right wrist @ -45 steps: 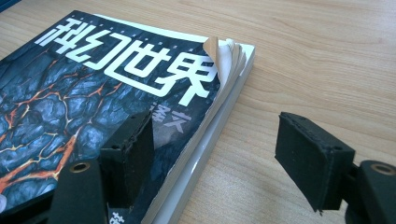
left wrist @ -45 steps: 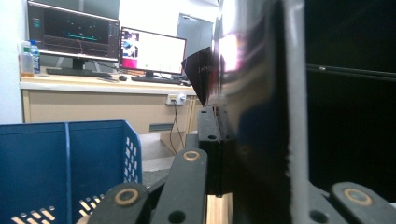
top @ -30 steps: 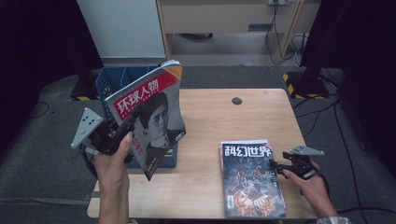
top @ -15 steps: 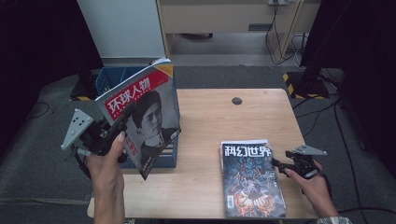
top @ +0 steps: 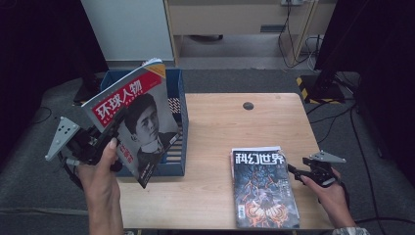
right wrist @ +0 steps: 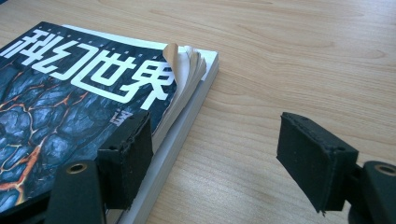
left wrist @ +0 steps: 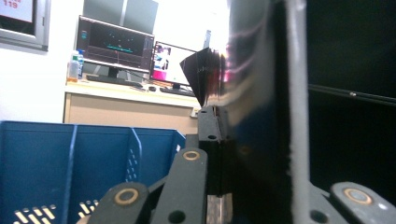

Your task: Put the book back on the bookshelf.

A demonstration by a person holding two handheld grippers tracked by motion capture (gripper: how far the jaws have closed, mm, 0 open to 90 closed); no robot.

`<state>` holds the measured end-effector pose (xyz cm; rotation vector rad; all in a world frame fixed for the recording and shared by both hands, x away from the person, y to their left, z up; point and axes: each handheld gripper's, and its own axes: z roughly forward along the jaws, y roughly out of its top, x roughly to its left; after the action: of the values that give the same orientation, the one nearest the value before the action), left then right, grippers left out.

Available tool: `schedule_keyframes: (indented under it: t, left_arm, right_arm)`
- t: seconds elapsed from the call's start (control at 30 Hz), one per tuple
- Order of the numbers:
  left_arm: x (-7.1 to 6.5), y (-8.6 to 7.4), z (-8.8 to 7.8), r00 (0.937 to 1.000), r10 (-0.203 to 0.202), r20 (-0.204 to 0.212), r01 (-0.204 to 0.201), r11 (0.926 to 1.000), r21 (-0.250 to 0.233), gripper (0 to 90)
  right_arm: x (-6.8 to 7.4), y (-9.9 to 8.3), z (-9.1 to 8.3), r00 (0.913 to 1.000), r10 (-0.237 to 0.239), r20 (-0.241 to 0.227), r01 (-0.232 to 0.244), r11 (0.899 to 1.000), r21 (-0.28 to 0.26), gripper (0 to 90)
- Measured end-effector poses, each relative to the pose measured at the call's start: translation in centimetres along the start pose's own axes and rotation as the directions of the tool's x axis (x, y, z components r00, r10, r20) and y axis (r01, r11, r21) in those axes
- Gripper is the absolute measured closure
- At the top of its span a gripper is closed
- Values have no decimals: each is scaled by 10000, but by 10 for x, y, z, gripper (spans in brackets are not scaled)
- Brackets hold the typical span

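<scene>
The left gripper, raised at the table's left, clenches a tilted magazine over the blue bin. The right gripper rests low, jaws released, beside the stacked magazines.

Red-banded magazine with black-and-white portrait, blue file box, dark-blue magazine — orange cracks, white title

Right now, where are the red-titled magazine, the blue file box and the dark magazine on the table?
Red-titled magazine (top: 139, 115): high view, on its cover portrait.
Blue file box (top: 182, 105): high view, on its right wall.
Dark magazine (top: 262, 188): high view, on the cover's middle.
</scene>
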<state>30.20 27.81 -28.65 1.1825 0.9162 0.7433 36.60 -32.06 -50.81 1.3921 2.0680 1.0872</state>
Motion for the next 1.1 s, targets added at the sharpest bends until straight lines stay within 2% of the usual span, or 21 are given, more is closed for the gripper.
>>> schedule_keyframes:
  t: [0.43, 0.73, 0.97, 1.1]
  left_arm:
    - [18, 2, -12, 9989, -92, -471, 87, 9999, -105, 866]
    - [35, -1, -21, 9944, -128, -1053, 116, 9999, -122, 866]
    - [38, -4, -20, 9922, 137, -1243, -110, 9997, 218, 866]
    - [38, -4, -21, 9918, 194, -1263, -164, 9996, 244, 866]
  right_arm:
    - [0, 0, 1, 10000, 42, 60, -42, 10000, 42, 270]
    - [-1, -1, 1, 9999, 22, 155, -24, 9999, 103, 270]
    - [-4, -2, 0, 9996, 22, 269, -26, 9999, 149, 270]
    - [-4, -2, 0, 9996, 27, 267, -32, 9999, 152, 270]
